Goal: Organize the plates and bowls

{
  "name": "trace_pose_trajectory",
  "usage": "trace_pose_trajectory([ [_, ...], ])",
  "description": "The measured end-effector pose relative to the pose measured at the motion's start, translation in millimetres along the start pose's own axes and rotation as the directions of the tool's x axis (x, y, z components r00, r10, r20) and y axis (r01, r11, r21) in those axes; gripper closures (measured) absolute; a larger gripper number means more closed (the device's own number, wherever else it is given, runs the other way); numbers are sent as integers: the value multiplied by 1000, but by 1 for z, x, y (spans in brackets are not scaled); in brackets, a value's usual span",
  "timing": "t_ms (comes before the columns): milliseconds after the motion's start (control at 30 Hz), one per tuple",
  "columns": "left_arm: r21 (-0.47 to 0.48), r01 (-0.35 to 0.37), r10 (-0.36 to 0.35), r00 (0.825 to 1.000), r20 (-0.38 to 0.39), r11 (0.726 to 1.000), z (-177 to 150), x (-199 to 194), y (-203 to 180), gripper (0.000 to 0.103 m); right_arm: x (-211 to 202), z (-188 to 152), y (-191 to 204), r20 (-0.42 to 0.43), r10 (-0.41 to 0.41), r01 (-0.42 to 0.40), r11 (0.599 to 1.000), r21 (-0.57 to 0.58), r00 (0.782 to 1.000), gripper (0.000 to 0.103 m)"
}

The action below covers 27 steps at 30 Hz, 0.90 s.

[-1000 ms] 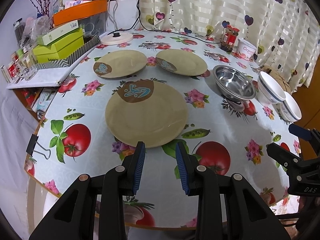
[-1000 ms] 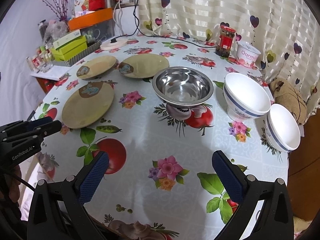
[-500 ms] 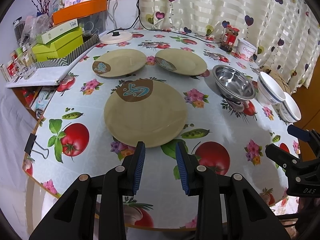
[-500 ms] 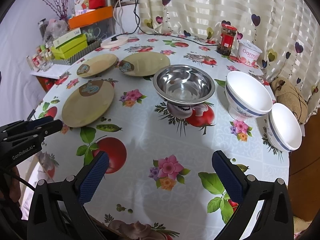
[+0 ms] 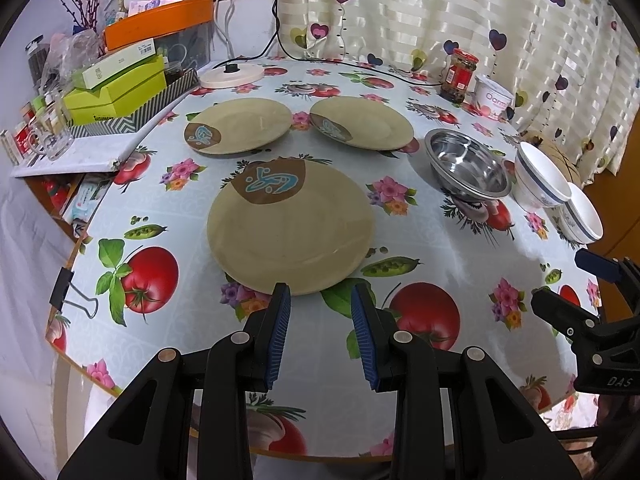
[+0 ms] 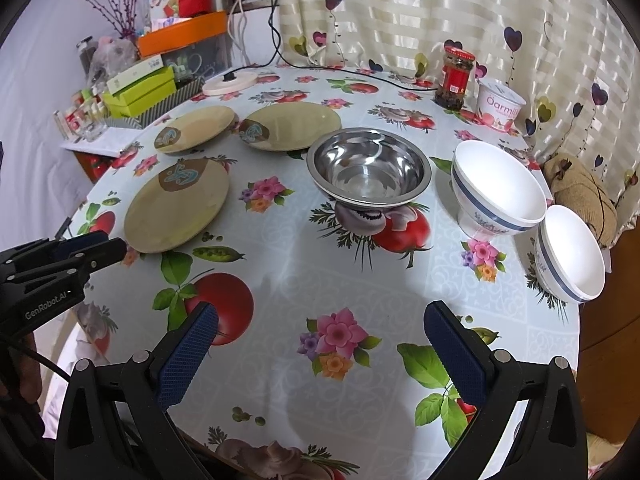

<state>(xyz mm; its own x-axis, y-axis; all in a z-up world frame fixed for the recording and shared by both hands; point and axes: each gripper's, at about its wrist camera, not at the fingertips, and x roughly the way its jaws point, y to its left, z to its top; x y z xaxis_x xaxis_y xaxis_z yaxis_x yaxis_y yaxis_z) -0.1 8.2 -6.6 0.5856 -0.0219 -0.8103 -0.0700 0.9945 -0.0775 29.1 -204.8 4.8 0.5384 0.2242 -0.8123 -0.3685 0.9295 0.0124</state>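
Note:
Three tan plates with brown-and-blue patches lie on the round table: the nearest plate, a far left plate and a far right plate. A steel bowl stands right of them, then a large white bowl and a smaller white bowl. My left gripper is partly open, just short of the nearest plate's front rim, holding nothing. My right gripper is wide open above the tablecloth, well short of the steel bowl.
A red-lidded jar and a yoghurt tub stand at the back right. A kettle base with its cable sits at the back. Green boxes crowd a side shelf on the left. A binder clip grips the table edge.
Both grippers have drifted slightly; the plates and bowls sit a little lower and nearer in the views. Jaw openings are unchanged and nothing was touched.

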Motion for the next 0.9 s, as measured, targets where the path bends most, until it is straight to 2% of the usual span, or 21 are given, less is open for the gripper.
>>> trace_pose_trajectory([
  [900,-18,3,-3,1000,6,1000,6,-1,9,70,-2,8,4,7,11,-11,1000,-11,1000,0],
])
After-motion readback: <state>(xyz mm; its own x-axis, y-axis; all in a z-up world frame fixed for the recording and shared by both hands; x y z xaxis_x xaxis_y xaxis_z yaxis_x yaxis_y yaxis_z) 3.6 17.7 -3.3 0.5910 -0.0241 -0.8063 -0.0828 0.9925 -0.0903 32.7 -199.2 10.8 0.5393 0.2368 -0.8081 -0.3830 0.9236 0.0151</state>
